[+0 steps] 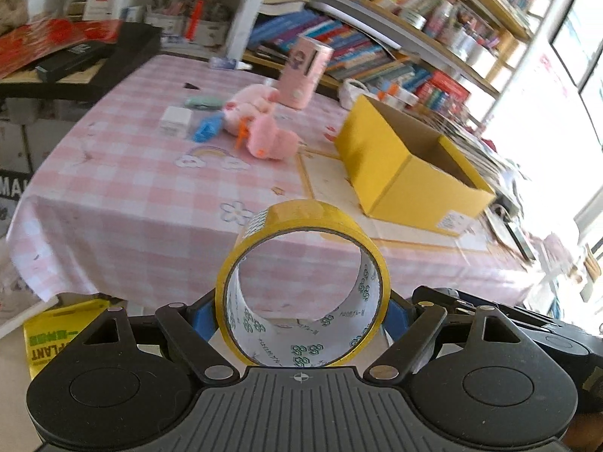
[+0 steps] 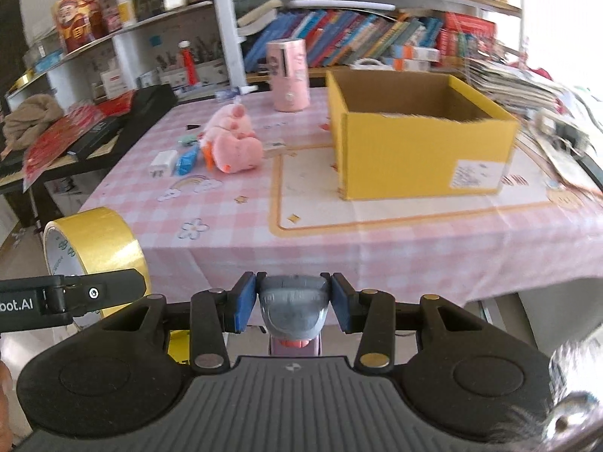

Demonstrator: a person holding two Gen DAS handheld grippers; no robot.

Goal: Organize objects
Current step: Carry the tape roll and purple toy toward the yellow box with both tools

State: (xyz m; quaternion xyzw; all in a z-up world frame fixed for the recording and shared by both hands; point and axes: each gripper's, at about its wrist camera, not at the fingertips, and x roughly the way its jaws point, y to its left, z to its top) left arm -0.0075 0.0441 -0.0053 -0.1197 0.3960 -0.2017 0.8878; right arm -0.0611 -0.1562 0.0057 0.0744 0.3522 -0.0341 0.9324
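The yellow box [image 2: 422, 150] sits open on the right part of the table [image 2: 233, 203]; what shows of its inside is bare cardboard. The left gripper [image 1: 303, 312] is clamped on a roll of yellow tape [image 1: 301, 290], held on edge off the near table edge, its hole facing forward along the fingers. The right gripper [image 2: 294, 303] is closed on a grey-capped thing [image 2: 294, 309], cap pointing forward. There's a pink checked cloth, a pink plush toy [image 2: 233, 139], a pink can [image 2: 288, 75], and bookshelves [image 2: 358, 37] behind.

Yellow tape roll [image 1: 303, 286] upright, clamped at 6 o'clock; open yellow box [image 1: 410, 167] at 2 o'clock on table.
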